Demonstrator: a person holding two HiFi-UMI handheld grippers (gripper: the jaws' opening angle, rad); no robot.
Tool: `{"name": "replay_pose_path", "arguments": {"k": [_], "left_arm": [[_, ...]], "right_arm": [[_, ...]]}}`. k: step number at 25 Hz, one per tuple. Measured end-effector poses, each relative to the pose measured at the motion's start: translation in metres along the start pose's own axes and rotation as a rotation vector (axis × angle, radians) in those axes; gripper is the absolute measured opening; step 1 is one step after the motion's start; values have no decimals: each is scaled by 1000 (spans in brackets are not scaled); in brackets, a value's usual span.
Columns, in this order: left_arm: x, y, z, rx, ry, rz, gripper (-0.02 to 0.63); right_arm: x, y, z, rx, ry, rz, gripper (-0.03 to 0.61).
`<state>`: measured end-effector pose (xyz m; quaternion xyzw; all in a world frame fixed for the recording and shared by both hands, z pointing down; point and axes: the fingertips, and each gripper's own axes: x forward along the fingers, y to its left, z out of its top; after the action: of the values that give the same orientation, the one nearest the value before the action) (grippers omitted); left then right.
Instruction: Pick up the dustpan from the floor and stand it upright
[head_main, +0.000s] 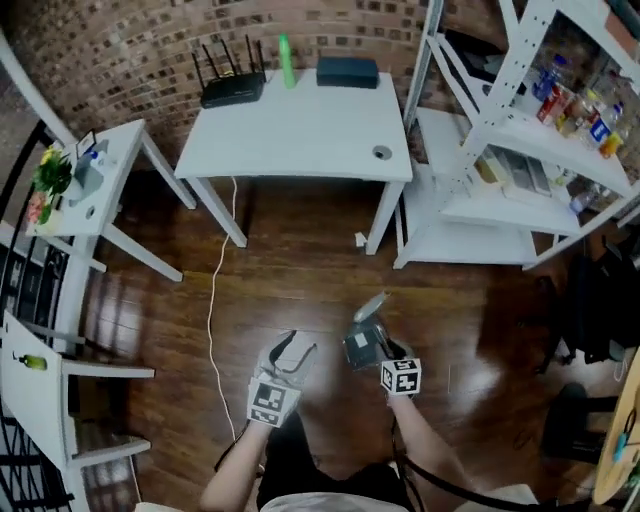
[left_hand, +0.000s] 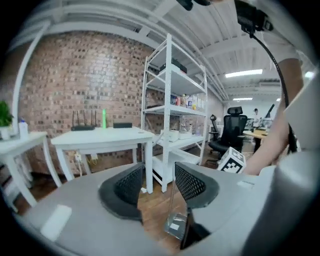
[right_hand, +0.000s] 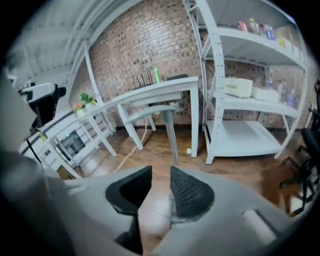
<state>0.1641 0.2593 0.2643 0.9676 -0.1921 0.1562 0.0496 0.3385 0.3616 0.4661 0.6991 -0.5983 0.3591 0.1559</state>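
The grey dustpan's thin handle (right_hand: 170, 132) stands roughly upright just ahead of my right gripper (right_hand: 160, 182), with a flat grey piece at its top. The handle runs down to the tip of the right-hand pad. The jaws stand a narrow gap apart and only floor shows between them. In the head view a light grey part of the dustpan (head_main: 372, 305) pokes out ahead of the right gripper (head_main: 368, 335). In the left gripper view the dustpan's small pan (left_hand: 175, 225) with a white label shows low and beyond the left gripper (left_hand: 157, 182), which is open and empty. In the head view the left gripper (head_main: 295, 345) hangs over the wooden floor.
A white desk (head_main: 300, 125) with a router and a green bottle stands against the brick wall. White shelving (head_main: 500, 190) fills the right side. A small white table (head_main: 95, 195) is at the left. A white cable (head_main: 213, 300) trails over the floor.
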Motion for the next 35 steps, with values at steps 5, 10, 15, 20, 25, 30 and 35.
{"name": "replay_pose_path", "arguments": {"k": [5, 10, 15, 20, 25, 30, 35], "left_arm": [[-112, -152, 51, -68, -129, 197, 222], [-179, -259, 98, -114, -195, 298, 227], [-213, -297, 173, 40, -240, 334, 232], [-255, -335, 219, 64, -347, 424, 239], [-311, -338, 234, 20, -440, 418, 239], [-359, -323, 245, 44, -438, 454, 239], [-333, -358, 249, 76, -409, 455, 239]], "right_arm": [[-204, 104, 0, -173, -217, 332, 230], [-394, 136, 30, -190, -401, 395, 239], [-497, 125, 82, -433, -552, 236, 246], [-571, 95, 132, -309, -763, 148, 273], [-598, 72, 117, -219, -751, 17, 304], [-626, 132, 123, -313, -776, 43, 376], [-625, 112, 109, -317, -704, 99, 380]]}}
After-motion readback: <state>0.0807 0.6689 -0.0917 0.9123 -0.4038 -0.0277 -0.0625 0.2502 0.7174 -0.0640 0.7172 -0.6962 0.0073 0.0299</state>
